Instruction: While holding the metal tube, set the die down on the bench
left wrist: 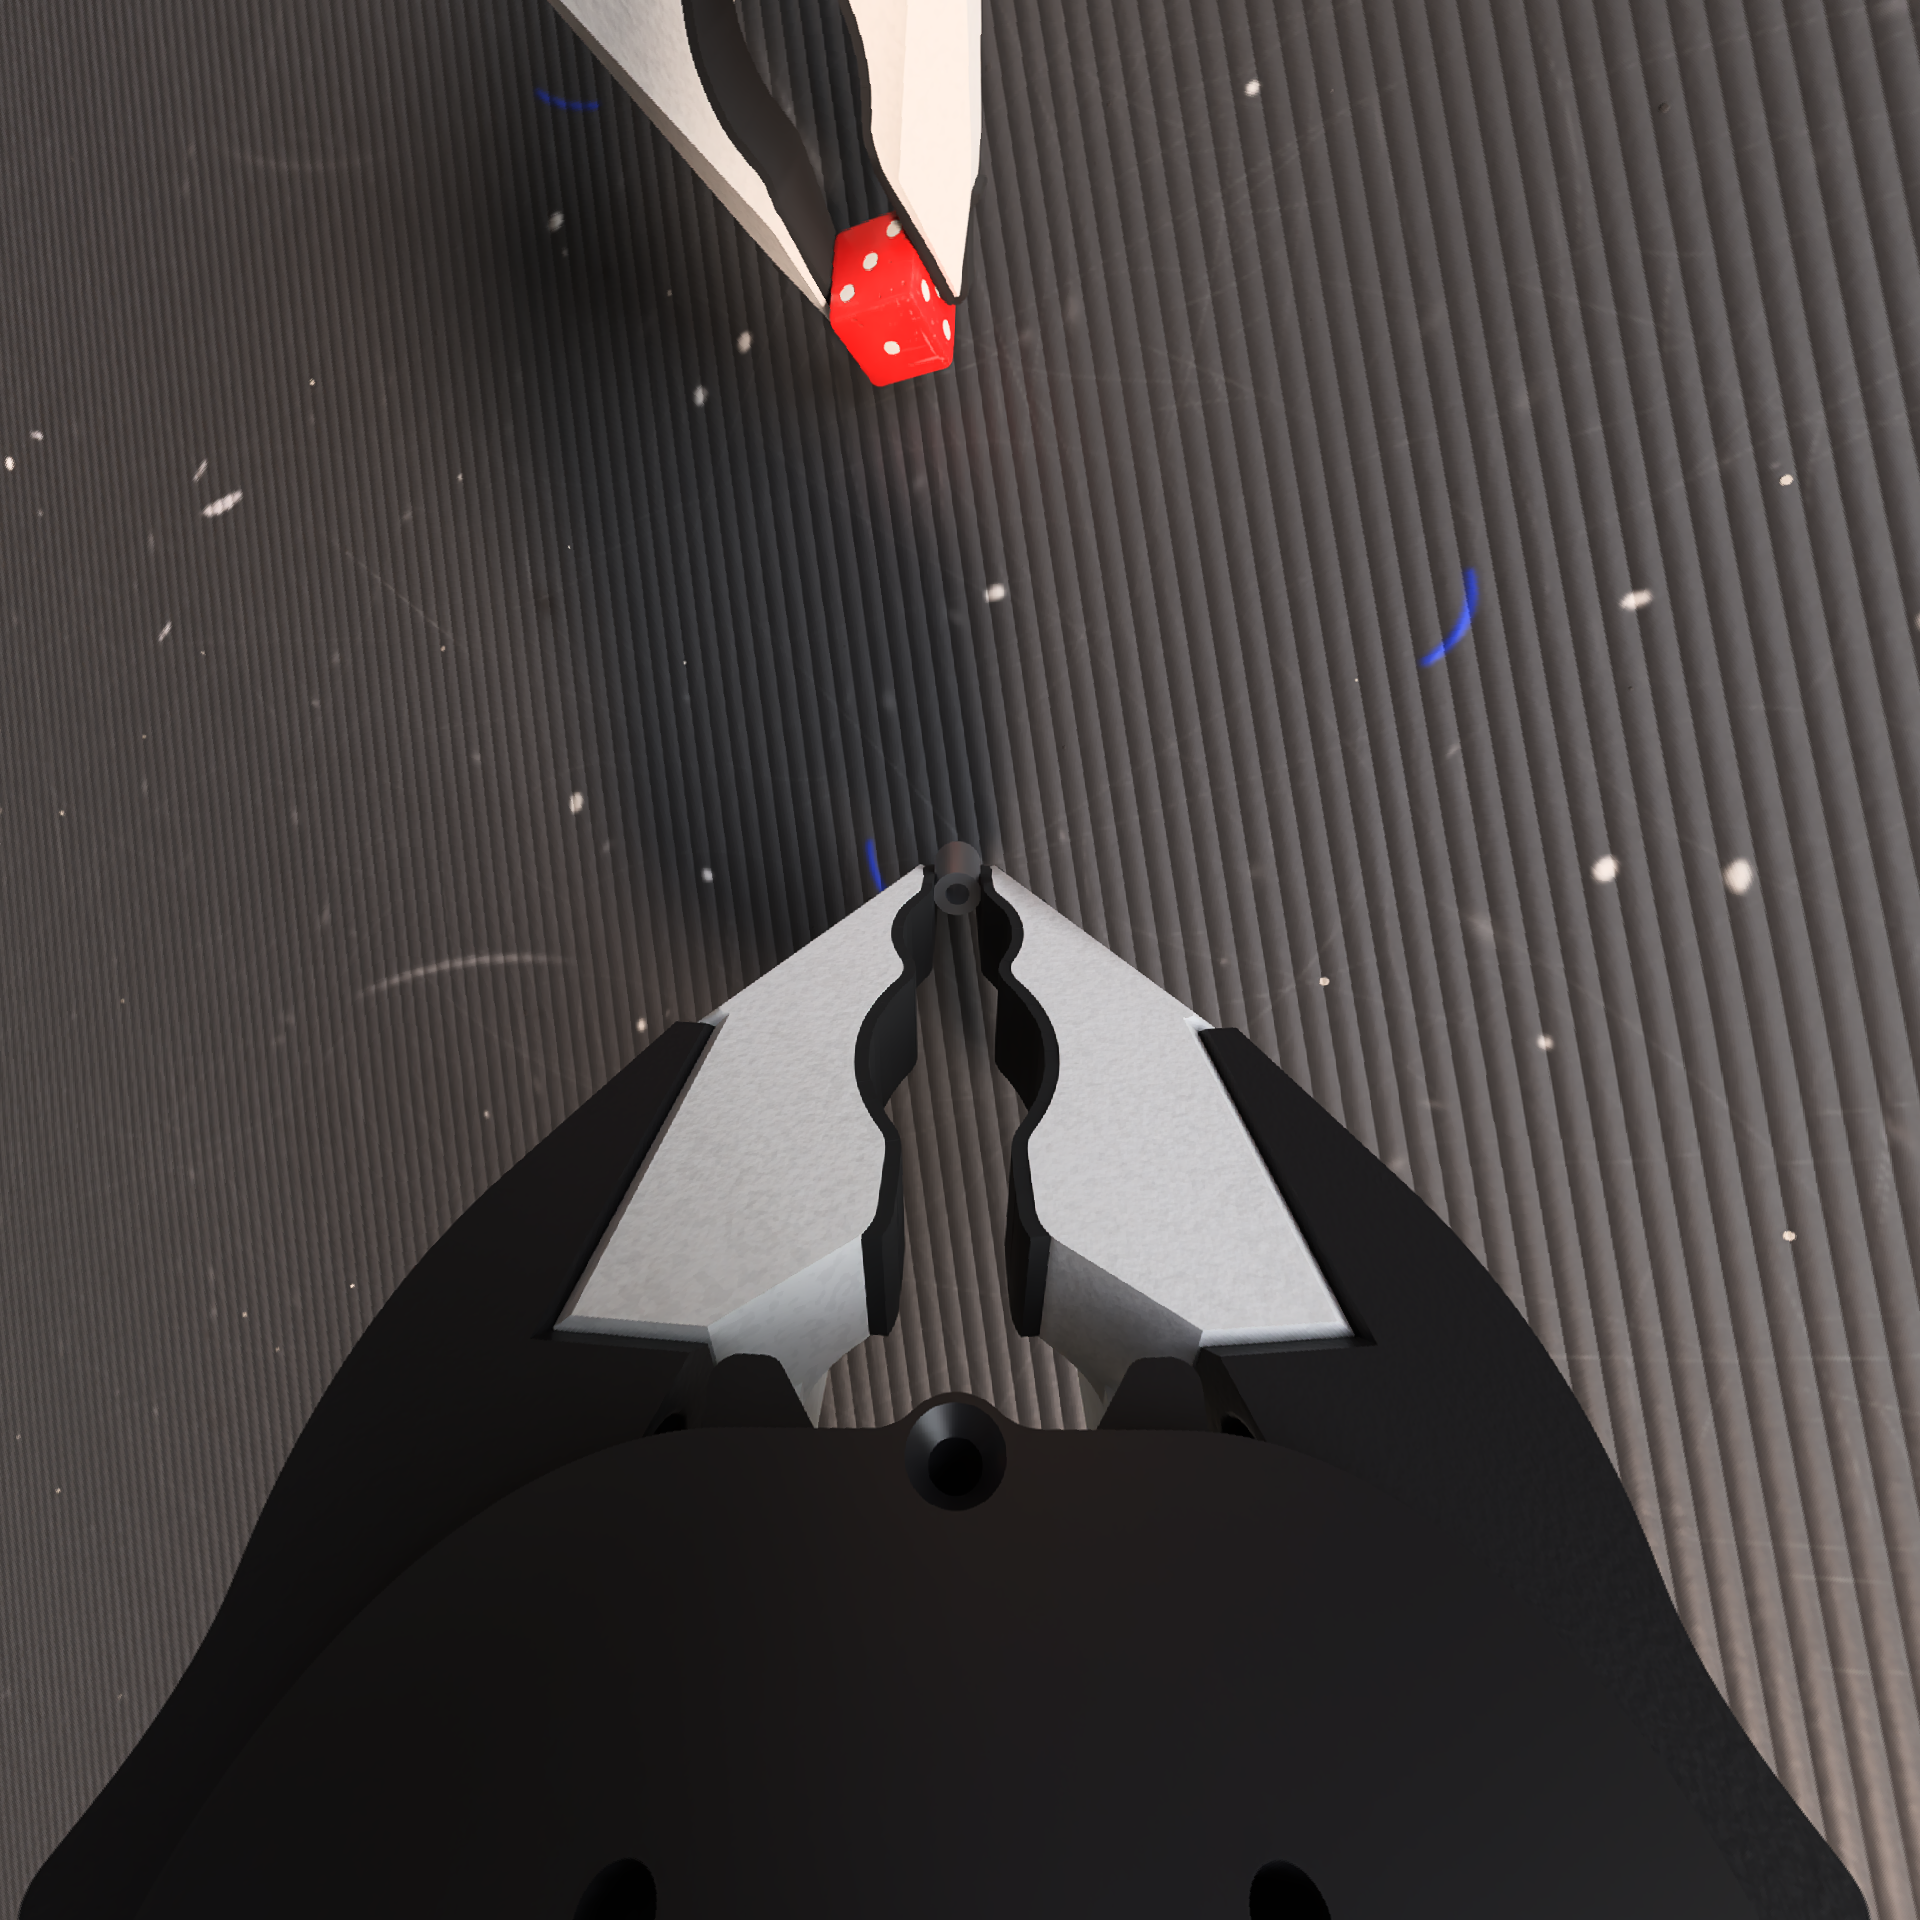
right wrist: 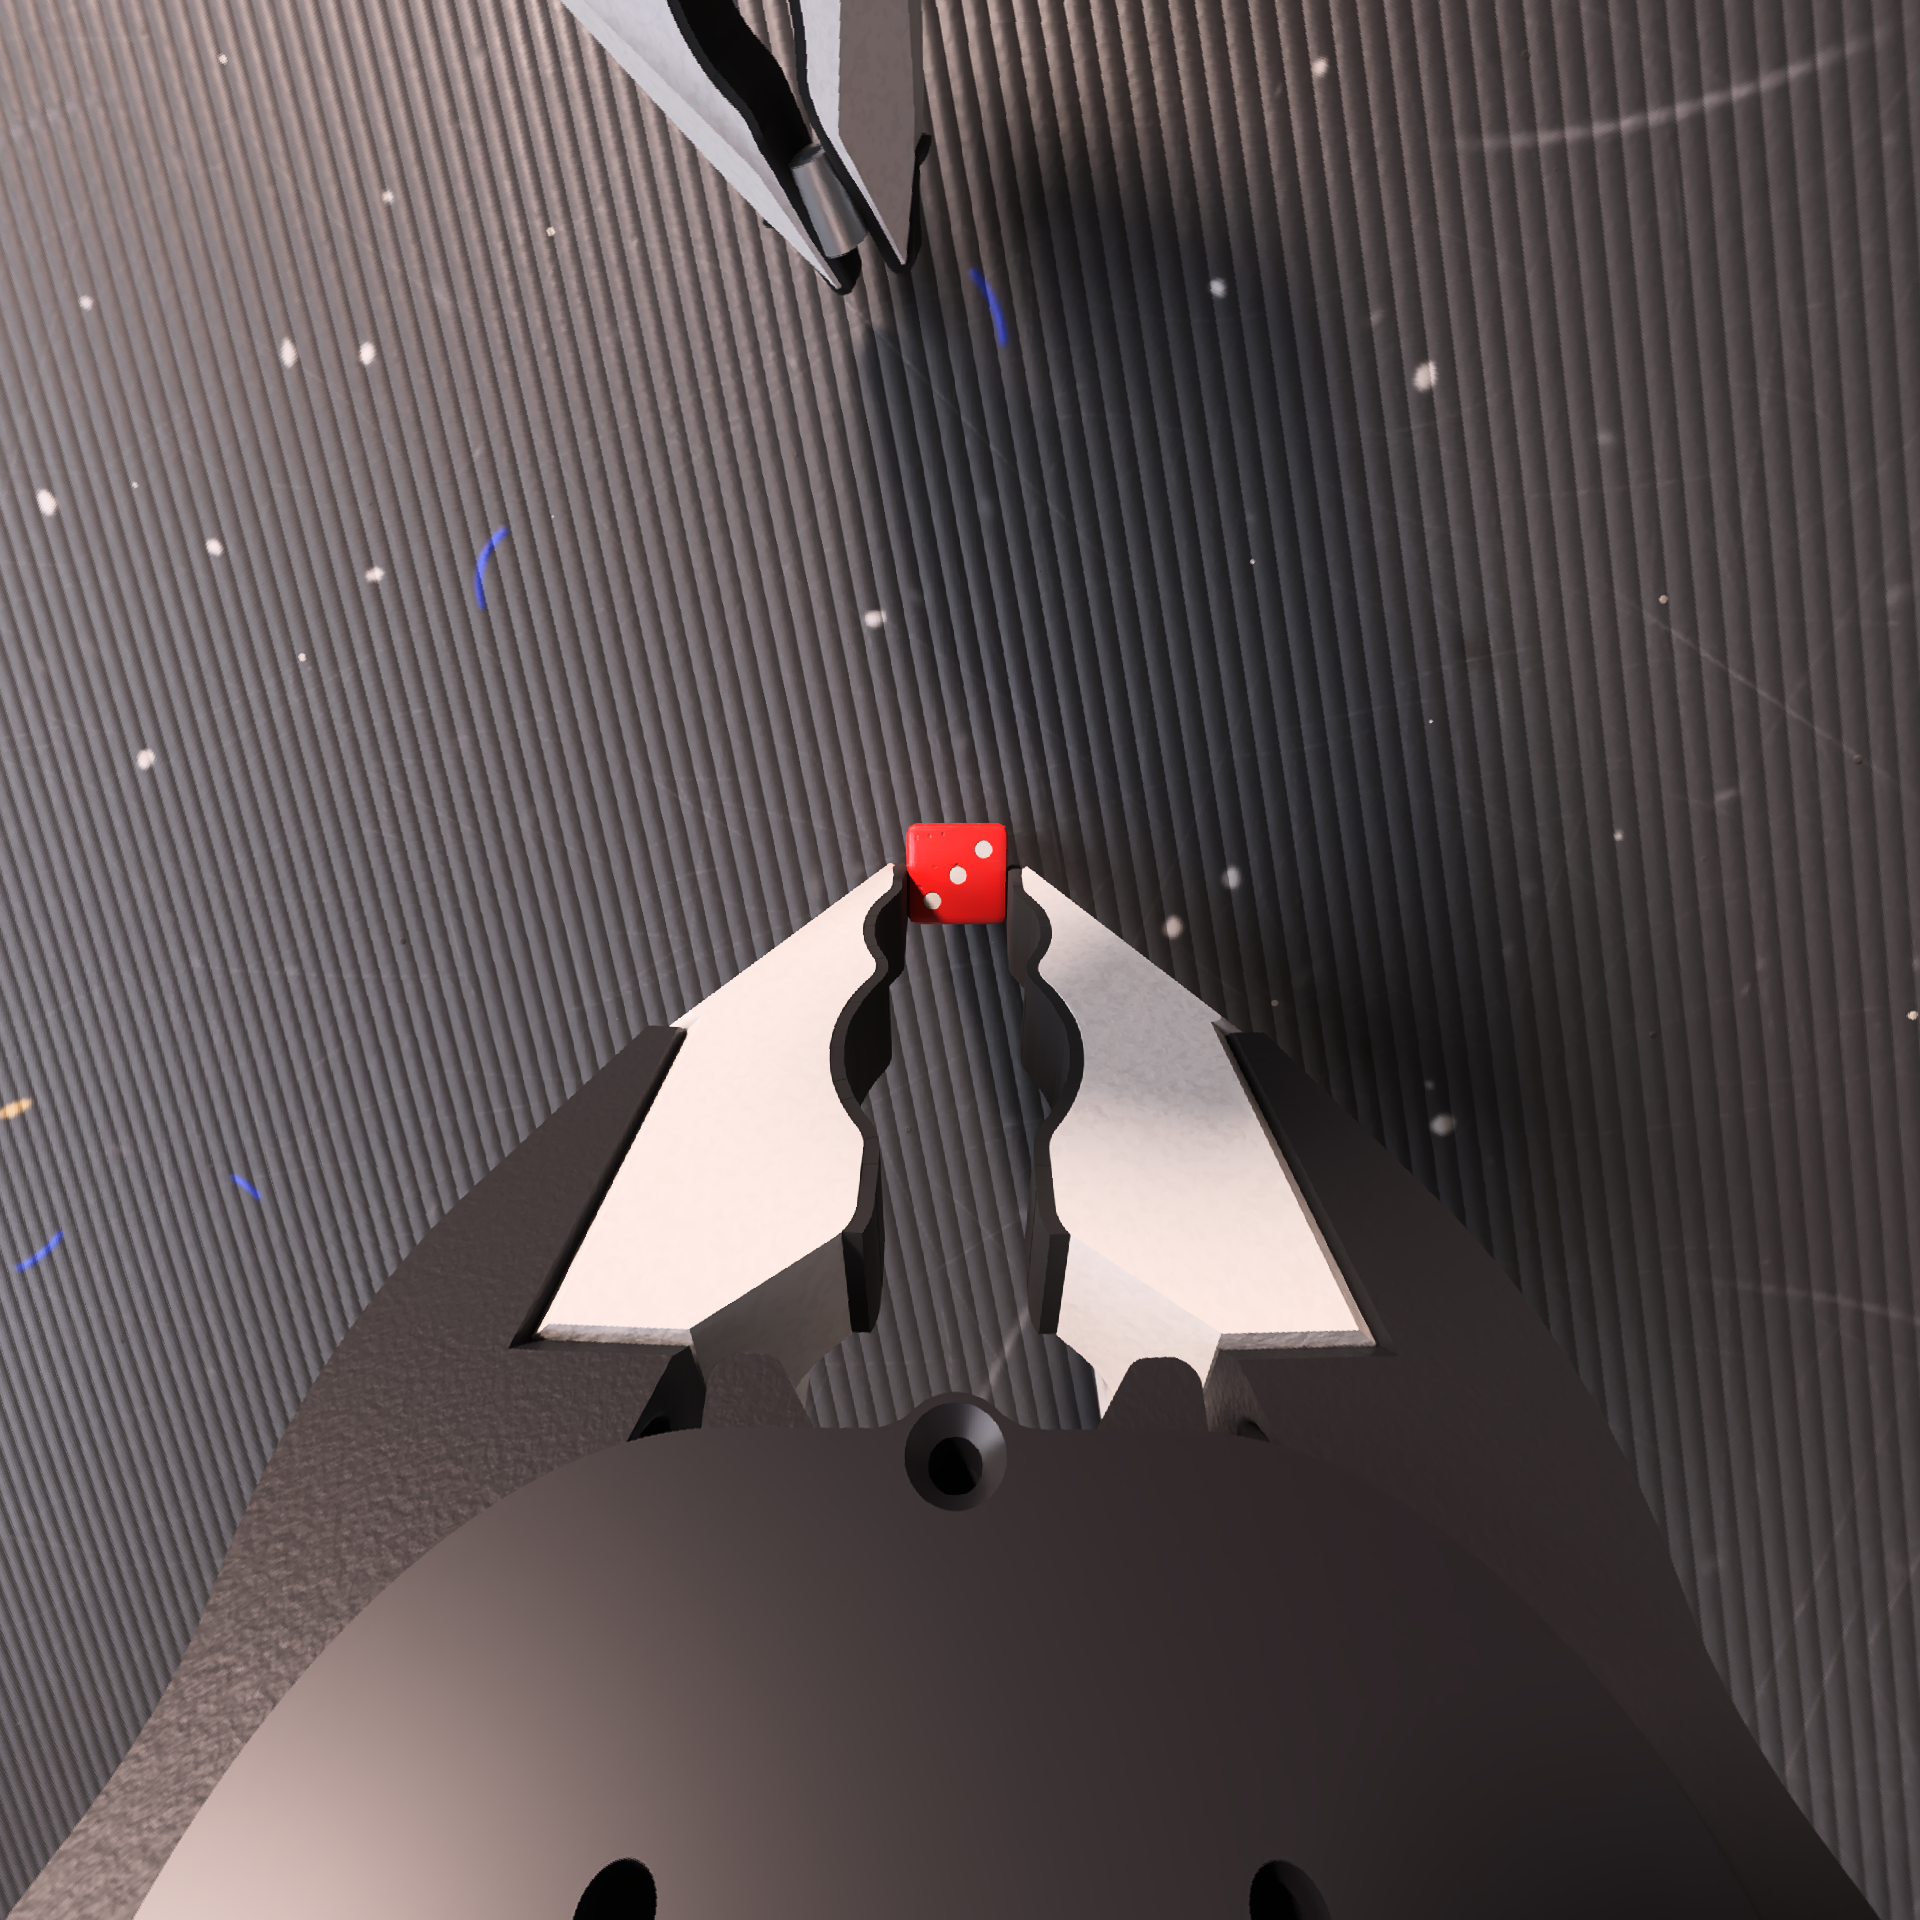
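Observation:
My left gripper (left wrist: 956, 883) is shut on a small grey metal tube (left wrist: 956, 891), seen end-on between its fingertips, above the bench. My right gripper (right wrist: 957, 878) is shut on a red die with white pips (right wrist: 957, 875), held at its fingertips above the bench. In the left wrist view the right gripper comes in from the top with the die (left wrist: 891, 301) at its tips. In the right wrist view the left gripper comes in from the top with the tube (right wrist: 826, 213) between its fingers.
The bench (left wrist: 1455, 935) is a dark ribbed mat with white specks, faint scratches and a few short blue curved marks (left wrist: 1455, 623). It fills both views (right wrist: 1455, 727) around the grippers.

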Controlling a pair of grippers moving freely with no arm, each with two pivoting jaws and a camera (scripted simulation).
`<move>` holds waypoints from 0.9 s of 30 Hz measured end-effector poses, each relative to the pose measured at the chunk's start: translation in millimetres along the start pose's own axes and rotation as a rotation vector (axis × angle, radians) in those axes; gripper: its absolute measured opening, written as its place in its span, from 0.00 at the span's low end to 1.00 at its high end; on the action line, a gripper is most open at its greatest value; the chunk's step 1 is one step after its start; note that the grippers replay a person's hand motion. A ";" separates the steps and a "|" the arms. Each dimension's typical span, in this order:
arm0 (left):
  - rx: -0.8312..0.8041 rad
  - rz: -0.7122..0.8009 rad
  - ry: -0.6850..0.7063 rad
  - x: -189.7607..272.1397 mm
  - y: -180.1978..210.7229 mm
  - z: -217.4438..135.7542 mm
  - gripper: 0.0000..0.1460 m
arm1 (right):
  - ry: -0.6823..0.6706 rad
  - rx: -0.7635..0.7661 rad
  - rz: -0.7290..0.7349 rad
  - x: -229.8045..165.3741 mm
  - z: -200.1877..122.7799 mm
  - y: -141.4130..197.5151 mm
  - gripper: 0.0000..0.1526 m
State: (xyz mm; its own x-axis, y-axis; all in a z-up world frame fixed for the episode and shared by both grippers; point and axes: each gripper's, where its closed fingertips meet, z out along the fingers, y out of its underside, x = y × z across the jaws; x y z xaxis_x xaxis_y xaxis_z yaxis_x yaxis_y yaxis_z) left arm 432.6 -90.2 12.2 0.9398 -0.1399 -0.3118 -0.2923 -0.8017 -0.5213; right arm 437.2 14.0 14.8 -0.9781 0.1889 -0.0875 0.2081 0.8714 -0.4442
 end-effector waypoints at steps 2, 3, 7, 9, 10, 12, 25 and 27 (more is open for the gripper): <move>0.001 -0.001 0.001 0.0 0.0 0.0 0.05 | 0.009 -0.004 -0.001 0.1 0.3 -0.1 0.12; 0.002 -0.001 0.001 -0.1 0.0 0.0 0.05 | 0.013 -0.004 0.003 0.1 0.4 -0.3 0.12; 0.005 -0.009 0.001 0.0 0.0 0.1 0.05 | 0.019 0.001 0.040 0.0 0.6 -0.8 0.12; 0.005 -0.013 0.002 0.0 0.0 0.1 0.05 | 0.024 0.003 0.041 -0.1 0.7 -0.8 0.12; 0.003 -0.014 0.002 0.1 0.0 0.1 0.05 | 0.027 0.002 0.039 0.0 0.7 -0.8 0.12; -0.001 -0.016 0.001 0.1 -0.1 0.1 0.05 | 0.035 -0.002 0.030 0.0 0.7 -0.9 0.12; -0.001 -0.032 0.004 0.3 0.0 0.3 0.05 | 0.065 -0.007 -0.010 0.1 0.6 -0.9 0.12; 0.000 -0.033 0.005 0.2 0.0 0.2 0.05 | 0.075 -0.012 -0.027 0.1 0.6 -0.8 0.12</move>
State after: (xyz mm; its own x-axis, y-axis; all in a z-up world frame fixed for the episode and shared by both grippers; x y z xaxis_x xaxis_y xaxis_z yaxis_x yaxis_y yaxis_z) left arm 432.8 -90.1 11.9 0.9496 -0.1162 -0.2911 -0.2613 -0.8062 -0.5308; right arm 436.9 13.1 14.7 -0.9801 0.1981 -0.0085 0.1821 0.8819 -0.4348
